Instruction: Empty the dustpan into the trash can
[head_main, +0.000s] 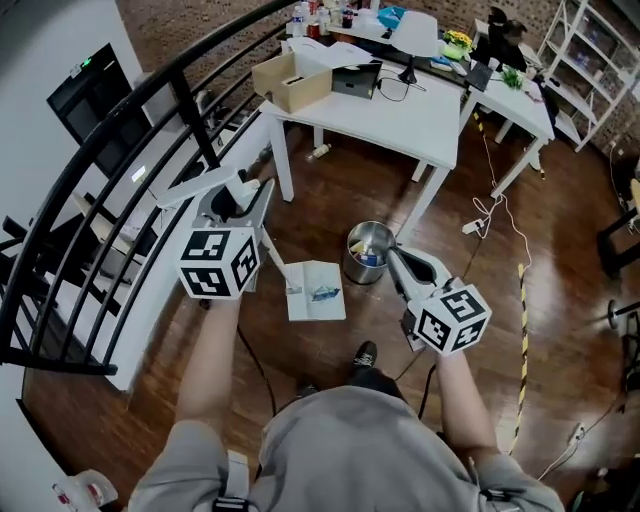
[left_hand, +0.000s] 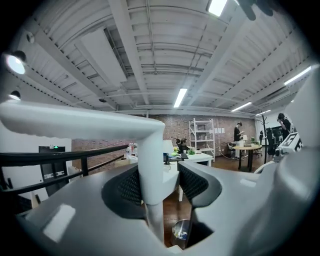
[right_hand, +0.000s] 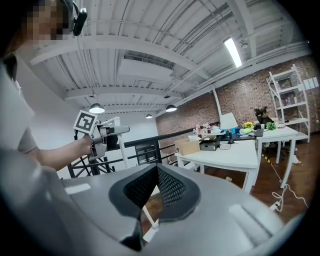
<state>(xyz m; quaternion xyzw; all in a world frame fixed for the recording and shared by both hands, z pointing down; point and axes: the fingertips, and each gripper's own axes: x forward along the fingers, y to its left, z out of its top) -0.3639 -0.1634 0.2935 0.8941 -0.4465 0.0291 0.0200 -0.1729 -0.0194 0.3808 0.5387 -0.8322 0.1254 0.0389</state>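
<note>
My left gripper (head_main: 243, 192) is shut on the long white handle (left_hand: 150, 185) of the dustpan, just below its T-shaped top (left_hand: 75, 120). The pole slants down to the white pan (head_main: 315, 291), which rests flat on the wooden floor with bluish debris on it. The metal trash can (head_main: 368, 250) stands just right of the pan and also shows low between the left jaws (left_hand: 181, 231). My right gripper (head_main: 396, 257) hovers by the can's near right side. Its pads (right_hand: 170, 187) meet at the tips with nothing between them. The left gripper (right_hand: 102, 136) also shows in the right gripper view.
A white table (head_main: 400, 115) with a cardboard box (head_main: 290, 80) stands behind the can. A black railing (head_main: 100, 190) runs along the left. Cables (head_main: 490, 210) and yellow-black tape (head_main: 520, 330) lie on the floor at right. My shoe (head_main: 365, 353) is near the pan.
</note>
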